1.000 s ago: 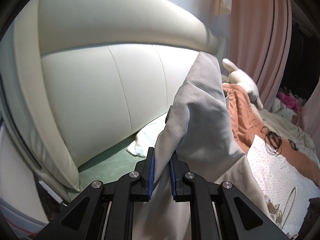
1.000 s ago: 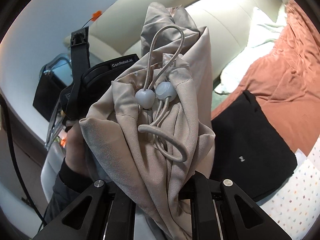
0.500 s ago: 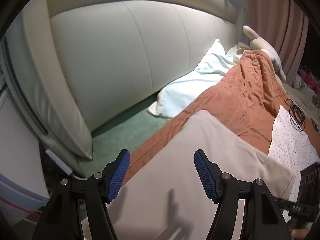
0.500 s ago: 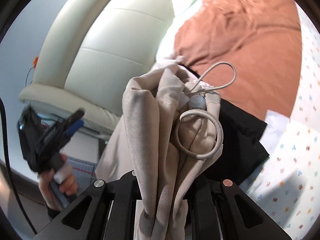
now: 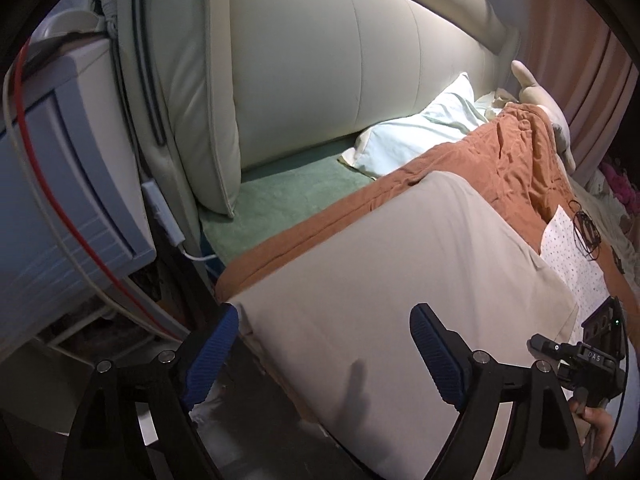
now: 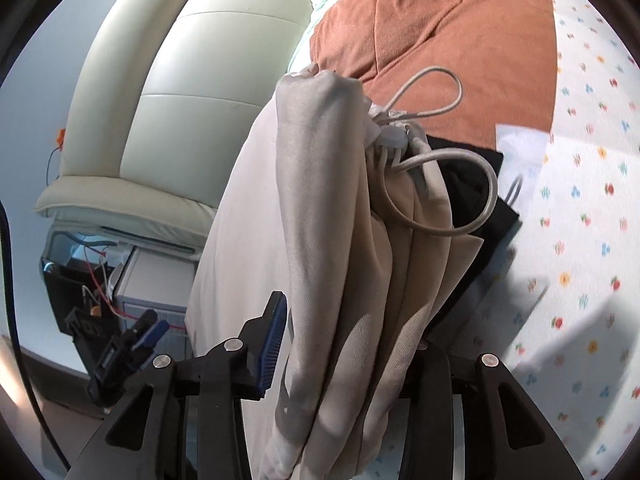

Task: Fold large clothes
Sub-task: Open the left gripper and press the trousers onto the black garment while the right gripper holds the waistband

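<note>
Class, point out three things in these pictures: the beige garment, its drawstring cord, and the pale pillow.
beige garment (image 5: 400, 280), left wrist view, flat middle.
drawstring cord (image 6: 490, 200), right wrist view, lower loop.
pale pillow (image 5: 424, 128), left wrist view, centre.

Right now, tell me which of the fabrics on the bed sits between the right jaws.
The beige garment with the drawstring cord. The right gripper jaws are opening around its bunched folds; the rust blanket, black cloth and floral sheet lie beyond.

Your left wrist camera looked steeply down, close over the bed's (image 5: 280, 184) side edge toward the headboard (image 5: 340, 72), your right wrist camera nearer its middle, both sharing the beige garment (image 5: 380, 280).
</note>
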Motion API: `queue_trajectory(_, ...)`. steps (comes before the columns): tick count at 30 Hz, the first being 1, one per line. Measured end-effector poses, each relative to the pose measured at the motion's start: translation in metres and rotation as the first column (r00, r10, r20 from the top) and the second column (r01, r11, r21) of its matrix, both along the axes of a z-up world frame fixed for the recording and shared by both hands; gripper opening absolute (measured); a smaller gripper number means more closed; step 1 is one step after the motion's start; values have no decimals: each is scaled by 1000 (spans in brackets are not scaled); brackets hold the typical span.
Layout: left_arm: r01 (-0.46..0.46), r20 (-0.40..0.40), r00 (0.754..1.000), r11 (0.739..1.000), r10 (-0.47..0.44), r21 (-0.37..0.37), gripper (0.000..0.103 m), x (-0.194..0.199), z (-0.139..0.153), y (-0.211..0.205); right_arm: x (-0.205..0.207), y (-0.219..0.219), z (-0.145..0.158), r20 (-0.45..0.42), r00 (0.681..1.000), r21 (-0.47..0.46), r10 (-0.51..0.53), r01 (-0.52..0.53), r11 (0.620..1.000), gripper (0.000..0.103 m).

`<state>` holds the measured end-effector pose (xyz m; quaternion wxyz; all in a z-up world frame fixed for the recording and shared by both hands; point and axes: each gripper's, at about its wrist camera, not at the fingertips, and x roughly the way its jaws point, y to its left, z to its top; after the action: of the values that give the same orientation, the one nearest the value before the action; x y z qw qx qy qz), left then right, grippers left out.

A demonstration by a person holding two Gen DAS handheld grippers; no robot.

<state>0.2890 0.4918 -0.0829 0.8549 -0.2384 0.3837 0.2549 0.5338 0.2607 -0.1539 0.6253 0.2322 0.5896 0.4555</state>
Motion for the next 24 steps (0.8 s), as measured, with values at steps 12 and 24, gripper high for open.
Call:
queue_trajectory(12, -64, -32, 998, 981, 60, -181, 88, -23, -63, -7, -12, -10, -6, -4, 1000, 8, 6, -6, 1000, 35)
queue_trajectory(24, -83, 88, 989, 937, 119, -339, 71, -21, -83, -5, -10, -7, -8, 18, 999, 13, 28, -28, 1000, 25)
